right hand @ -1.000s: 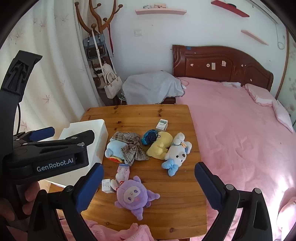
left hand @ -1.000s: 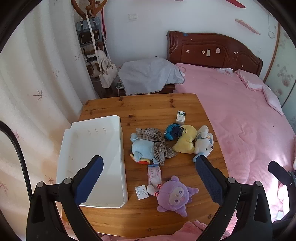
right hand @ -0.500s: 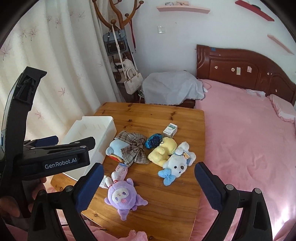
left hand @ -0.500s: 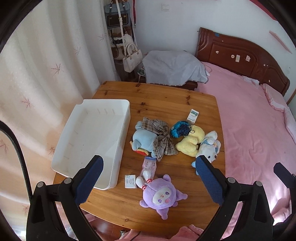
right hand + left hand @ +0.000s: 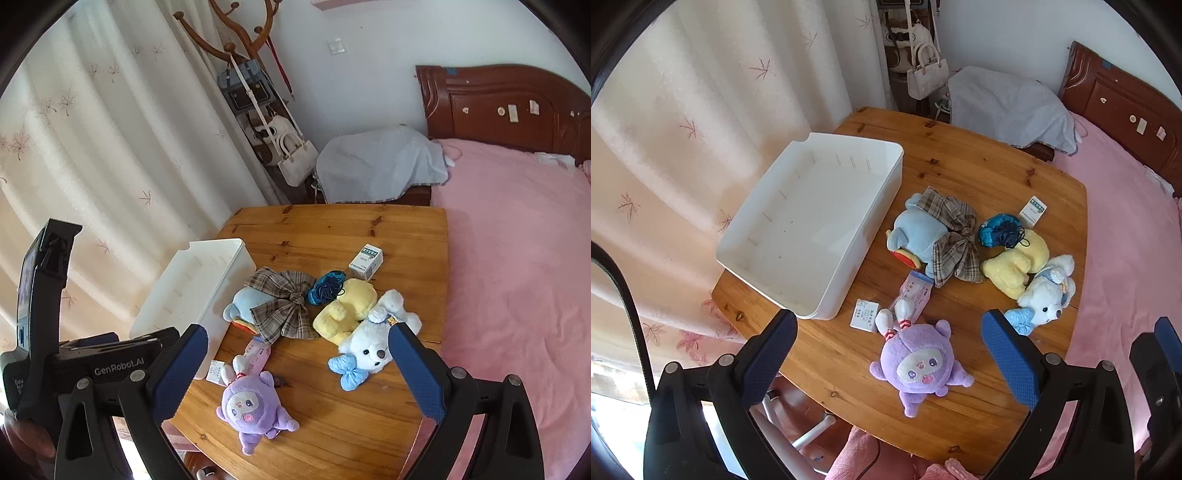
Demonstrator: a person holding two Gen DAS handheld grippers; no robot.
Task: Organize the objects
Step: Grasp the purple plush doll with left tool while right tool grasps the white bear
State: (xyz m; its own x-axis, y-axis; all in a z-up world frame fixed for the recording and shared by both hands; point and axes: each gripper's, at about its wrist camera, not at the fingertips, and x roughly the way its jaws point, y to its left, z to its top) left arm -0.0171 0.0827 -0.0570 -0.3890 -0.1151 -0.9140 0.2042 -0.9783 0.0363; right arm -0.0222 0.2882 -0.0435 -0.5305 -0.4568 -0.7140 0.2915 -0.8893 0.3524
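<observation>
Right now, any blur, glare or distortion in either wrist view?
Left wrist view: sharp, strong fisheye bend at the wooden table edges; bright blown-out patch on the curtain, white bin still readable. Right wrist view: sharp too, soft daylight, no glare on the purple plush; headboard curves from distortion.

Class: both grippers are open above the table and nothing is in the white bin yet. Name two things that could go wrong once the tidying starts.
1. The plaid bow lies draped over the blue plush, so gripping one may drag the other along.
2. The white bear sits near the table edge beside the bed; a nudge could knock it off.
</observation>
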